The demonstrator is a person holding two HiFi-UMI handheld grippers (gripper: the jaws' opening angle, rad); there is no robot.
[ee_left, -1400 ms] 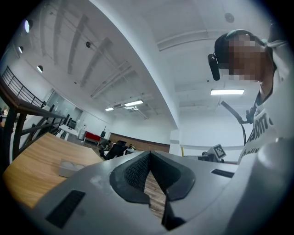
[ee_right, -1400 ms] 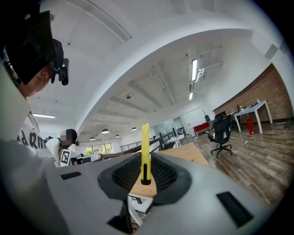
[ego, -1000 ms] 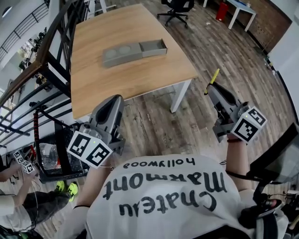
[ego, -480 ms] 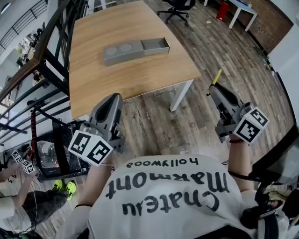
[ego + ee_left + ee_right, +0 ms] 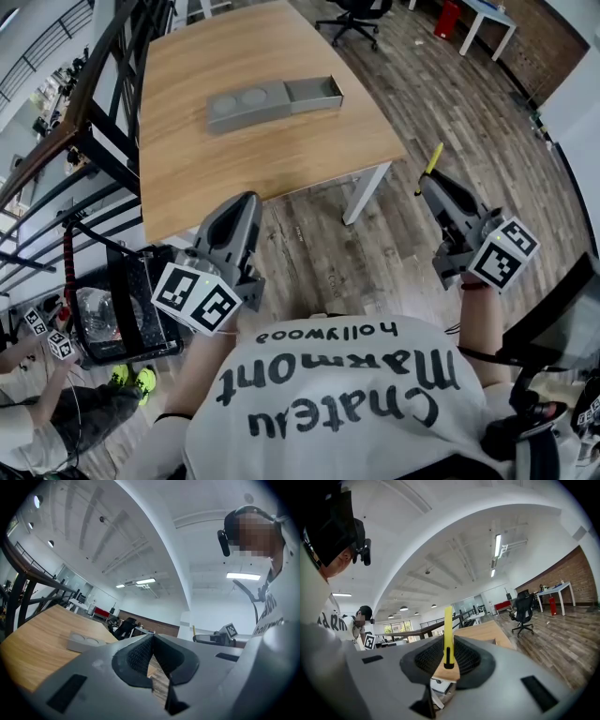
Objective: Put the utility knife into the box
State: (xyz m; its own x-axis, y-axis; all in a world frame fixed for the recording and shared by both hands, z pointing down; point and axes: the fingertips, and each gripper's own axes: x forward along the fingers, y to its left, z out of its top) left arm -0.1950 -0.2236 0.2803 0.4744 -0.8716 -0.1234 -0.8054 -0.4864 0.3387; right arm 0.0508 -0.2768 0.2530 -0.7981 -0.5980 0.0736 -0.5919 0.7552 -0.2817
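Knife pinched in right gripper, frame right. Left gripper pressed together. Box, upper centre: drawer slid open, empty.

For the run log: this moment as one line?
right gripper: shut on utility knife | left gripper: shut, empty | box: open, on table | knife not yet in box

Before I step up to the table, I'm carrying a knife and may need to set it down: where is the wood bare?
The table is mostly bare: a wide stretch between the grey box and the near edge, a strip on the railing side, and the far end beyond the box. Only the box occupies the middle.
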